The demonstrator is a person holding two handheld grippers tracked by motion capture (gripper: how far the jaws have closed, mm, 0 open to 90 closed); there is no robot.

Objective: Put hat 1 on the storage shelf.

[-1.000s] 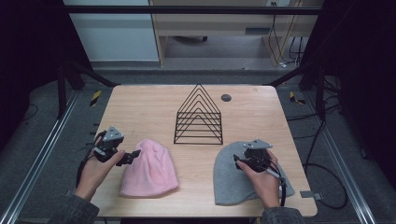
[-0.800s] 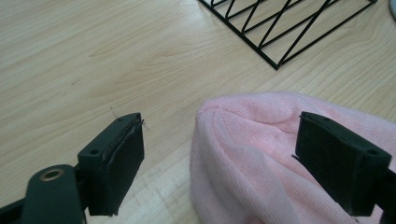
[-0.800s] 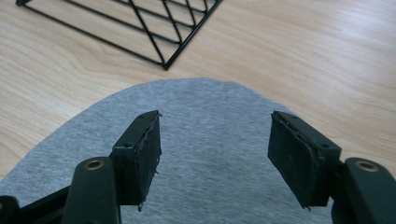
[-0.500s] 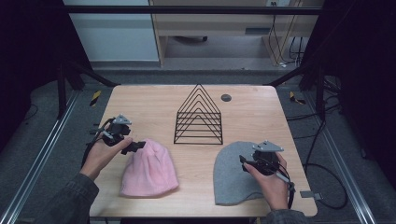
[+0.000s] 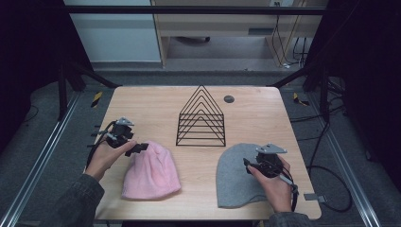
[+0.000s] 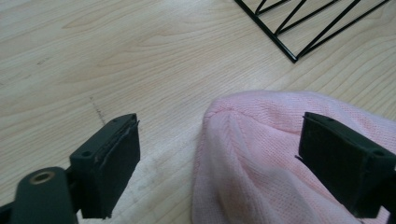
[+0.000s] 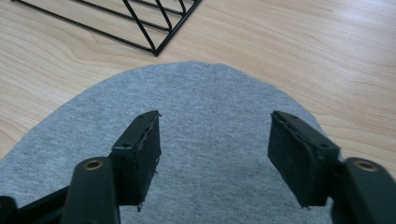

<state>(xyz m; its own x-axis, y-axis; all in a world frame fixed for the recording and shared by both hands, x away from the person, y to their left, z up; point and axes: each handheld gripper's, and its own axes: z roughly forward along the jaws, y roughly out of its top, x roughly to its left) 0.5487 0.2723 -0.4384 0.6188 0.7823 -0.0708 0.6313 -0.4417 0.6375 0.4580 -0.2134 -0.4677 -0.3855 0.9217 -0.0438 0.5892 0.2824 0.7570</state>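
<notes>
Wooden table (image 5: 156, 101): left gripper (image 5: 138, 148) open astride pink beanie (image 5: 151, 171) crown, right gripper (image 5: 249, 165) open, jaws just closing, over grey beanie (image 5: 236, 177); shallow pinch may slip off knit.

This looks like a lab or test room. A wooden desk (image 5: 156, 101) stands inside a black metal frame (image 5: 66, 85) with floor rails (image 5: 42, 151), loose cables (image 5: 331, 170) and grey carpet (image 5: 213, 78).

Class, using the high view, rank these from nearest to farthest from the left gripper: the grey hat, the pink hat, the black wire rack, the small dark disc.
From the left gripper:
1. pink hat, right at its jaws, front left.
2. black wire rack, table centre.
3. small dark disc and grey hat: too close to call; disc at the far edge, hat front right.
</notes>
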